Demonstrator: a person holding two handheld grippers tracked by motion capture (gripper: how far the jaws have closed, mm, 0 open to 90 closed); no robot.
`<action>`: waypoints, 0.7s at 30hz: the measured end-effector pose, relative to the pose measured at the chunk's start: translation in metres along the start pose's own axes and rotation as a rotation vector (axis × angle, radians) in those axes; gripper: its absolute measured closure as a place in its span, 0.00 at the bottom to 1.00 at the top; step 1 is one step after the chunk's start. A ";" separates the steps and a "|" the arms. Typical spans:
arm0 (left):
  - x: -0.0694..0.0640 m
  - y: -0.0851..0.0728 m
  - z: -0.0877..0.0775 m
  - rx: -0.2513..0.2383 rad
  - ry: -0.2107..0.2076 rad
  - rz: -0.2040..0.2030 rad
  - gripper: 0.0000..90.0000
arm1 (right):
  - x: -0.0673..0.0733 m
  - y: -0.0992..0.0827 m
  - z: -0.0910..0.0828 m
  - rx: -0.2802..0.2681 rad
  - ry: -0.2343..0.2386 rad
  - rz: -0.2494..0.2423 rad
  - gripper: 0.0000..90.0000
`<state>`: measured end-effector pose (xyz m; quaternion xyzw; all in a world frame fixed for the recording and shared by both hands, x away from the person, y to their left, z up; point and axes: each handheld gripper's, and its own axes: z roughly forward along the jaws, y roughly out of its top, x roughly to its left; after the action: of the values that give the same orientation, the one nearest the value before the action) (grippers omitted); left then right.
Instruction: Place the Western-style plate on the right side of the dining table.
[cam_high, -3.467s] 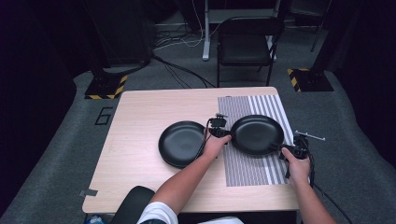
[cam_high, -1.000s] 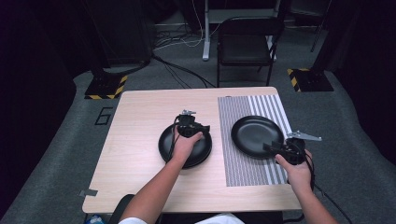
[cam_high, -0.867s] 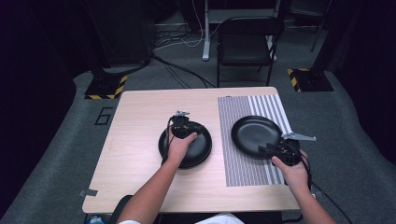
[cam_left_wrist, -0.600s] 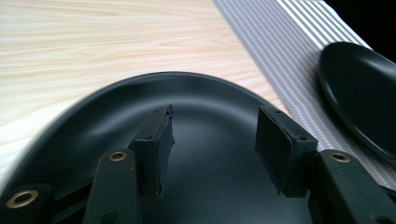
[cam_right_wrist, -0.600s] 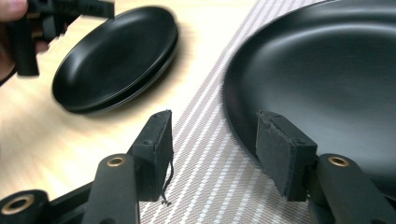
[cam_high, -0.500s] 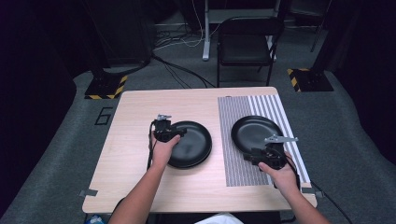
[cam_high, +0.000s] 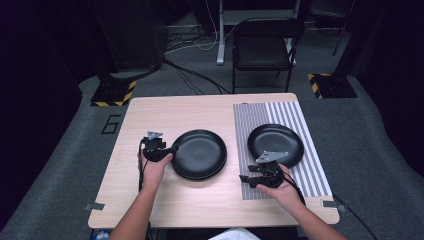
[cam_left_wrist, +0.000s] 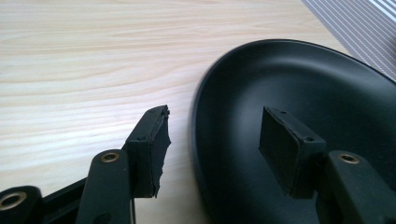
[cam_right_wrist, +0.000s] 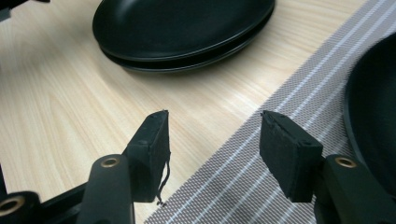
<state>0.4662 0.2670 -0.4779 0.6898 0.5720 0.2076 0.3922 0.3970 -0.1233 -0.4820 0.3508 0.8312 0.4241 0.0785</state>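
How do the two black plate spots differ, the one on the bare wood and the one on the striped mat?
The left plates are a stack of two on bare wood; the right plate lies single on the striped mat. The left gripper straddles the stack's rim, jaws open; the right gripper is beside its plate. All are black and round.

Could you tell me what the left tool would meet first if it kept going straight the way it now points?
The left tool already straddles the near rim of the stacked black plates, jaws open; going on, that rim would probably meet it first, though depth is unclear.

Black left gripper (cam_high: 172, 148) and right gripper (cam_high: 243, 178) have brass-ringed screws, square rubber-padded fingers (cam_left_wrist: 152, 140), grey three-cornered plates and trailing cables.
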 end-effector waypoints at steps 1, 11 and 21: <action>0.003 -0.001 -0.002 -0.004 0.001 -0.005 0.47 | 0.001 0.000 0.003 0.002 0.000 -0.013 0.47; 0.029 -0.020 -0.005 0.017 0.051 -0.032 0.48 | 0.016 -0.008 0.028 0.056 -0.017 -0.109 0.47; 0.037 -0.027 -0.002 0.046 0.102 0.005 0.48 | 0.025 -0.012 0.038 0.057 -0.027 -0.196 0.46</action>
<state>0.4576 0.3040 -0.5035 0.6887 0.5941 0.2303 0.3461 0.3888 -0.0874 -0.5104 0.2756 0.8721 0.3860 0.1206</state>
